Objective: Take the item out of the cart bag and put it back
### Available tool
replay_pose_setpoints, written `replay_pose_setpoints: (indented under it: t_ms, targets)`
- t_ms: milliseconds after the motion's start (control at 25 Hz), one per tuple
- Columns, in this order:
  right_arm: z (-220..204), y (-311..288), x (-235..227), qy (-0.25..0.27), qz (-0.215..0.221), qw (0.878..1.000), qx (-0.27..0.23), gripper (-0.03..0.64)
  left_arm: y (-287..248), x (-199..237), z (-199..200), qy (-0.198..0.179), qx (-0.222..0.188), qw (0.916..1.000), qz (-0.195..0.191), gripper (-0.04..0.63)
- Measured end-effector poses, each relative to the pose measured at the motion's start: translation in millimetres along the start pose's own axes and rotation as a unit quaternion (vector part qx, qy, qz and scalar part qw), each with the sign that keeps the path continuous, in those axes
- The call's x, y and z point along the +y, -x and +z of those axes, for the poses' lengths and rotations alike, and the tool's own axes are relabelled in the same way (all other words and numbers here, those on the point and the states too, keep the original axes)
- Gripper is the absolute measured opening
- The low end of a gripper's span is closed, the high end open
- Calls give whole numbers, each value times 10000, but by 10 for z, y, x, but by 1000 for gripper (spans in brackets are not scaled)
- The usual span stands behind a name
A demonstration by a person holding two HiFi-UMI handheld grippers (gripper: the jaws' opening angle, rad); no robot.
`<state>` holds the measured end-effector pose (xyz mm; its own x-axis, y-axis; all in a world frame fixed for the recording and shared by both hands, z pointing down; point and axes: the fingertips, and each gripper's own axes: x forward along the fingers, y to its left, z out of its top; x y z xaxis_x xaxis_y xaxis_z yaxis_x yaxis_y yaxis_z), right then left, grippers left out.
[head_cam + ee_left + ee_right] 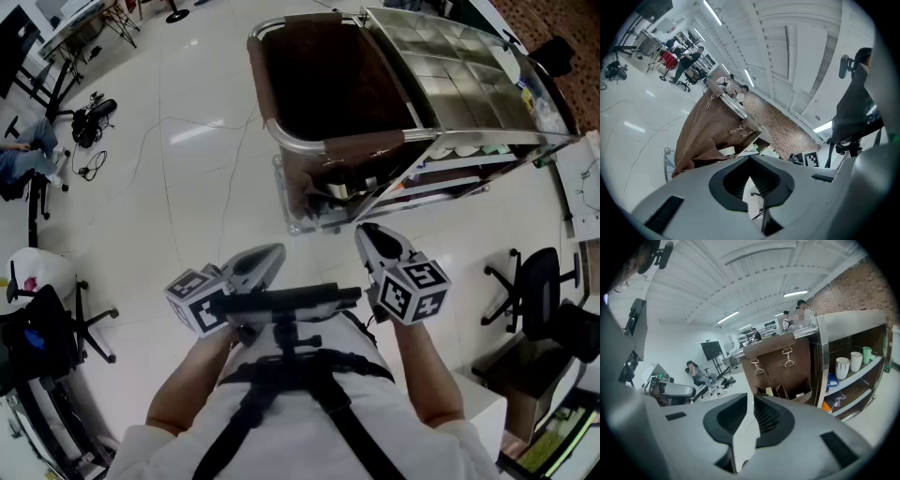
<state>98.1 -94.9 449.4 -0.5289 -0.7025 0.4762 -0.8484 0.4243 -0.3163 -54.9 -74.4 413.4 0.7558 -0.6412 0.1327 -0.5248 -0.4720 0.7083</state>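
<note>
The brown cart bag (328,75) hangs open on the left end of a metal shelf cart (450,66), ahead of me across white floor. Through a gap in its side, boxes and packets (780,391) show in its bottom; the bag (708,131) also fills the middle of the left gripper view. Both grippers are held close to the body, well short of the bag. My left gripper (270,253) points at the cart, its tips (750,159) meeting with nothing in them. My right gripper (367,232) stands beside it, its jaws (753,397) a narrow slit apart and empty.
Cups (843,366) stand on the cart's middle shelf. An office chair (534,291) and a brown box (525,366) are at the right, another chair (47,319) at the left. Cables (89,117) lie on the floor at far left. People stand in the background.
</note>
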Motion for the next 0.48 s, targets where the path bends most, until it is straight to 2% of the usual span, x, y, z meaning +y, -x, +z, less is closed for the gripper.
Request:
replay_pose_setpoints:
  t_ms: [480]
  targets:
    - [-20, -247, -290, 390, -346, 9985, 186, 48, 40, -13, 50, -67, -128, 9999, 38, 3]
